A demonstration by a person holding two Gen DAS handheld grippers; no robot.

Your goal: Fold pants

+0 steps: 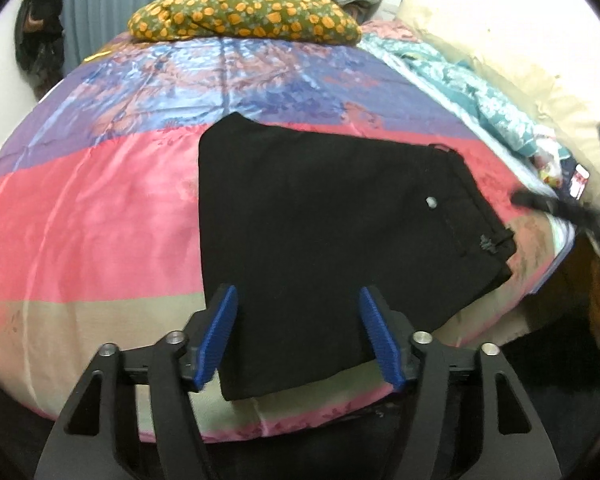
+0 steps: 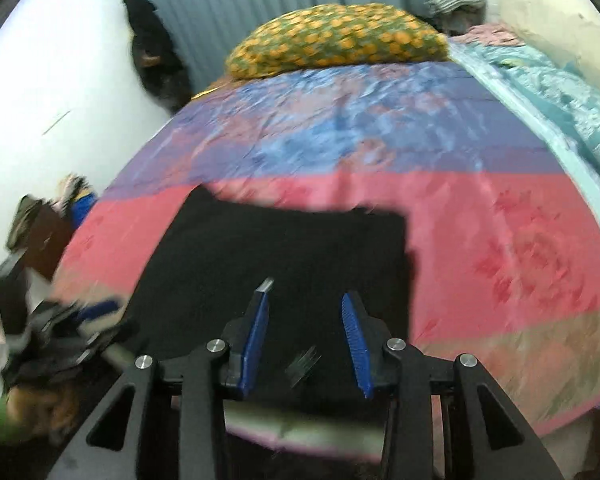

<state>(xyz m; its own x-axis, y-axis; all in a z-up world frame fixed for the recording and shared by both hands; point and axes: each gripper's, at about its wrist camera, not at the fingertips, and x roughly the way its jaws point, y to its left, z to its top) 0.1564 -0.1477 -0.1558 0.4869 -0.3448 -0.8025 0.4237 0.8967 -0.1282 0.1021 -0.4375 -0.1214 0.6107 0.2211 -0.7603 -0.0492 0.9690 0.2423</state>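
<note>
The left tongs stand wide open with nothing pinched; the black pants lie just past the blue pads, spreading from 12 toward 2 o'clock. In this left view the pants rest folded into a broad slab on the striped bedspread, their long axis running from the near edge at 6 up to 12, waistband and button at 3 o'clock. A flowered pillow sits far off at 12. In the blurred right view the right tongs are partly open and empty, the pants directly ahead at 12, the bedspread bare toward 3. Both hands seem about equally near. No containers show.
</note>
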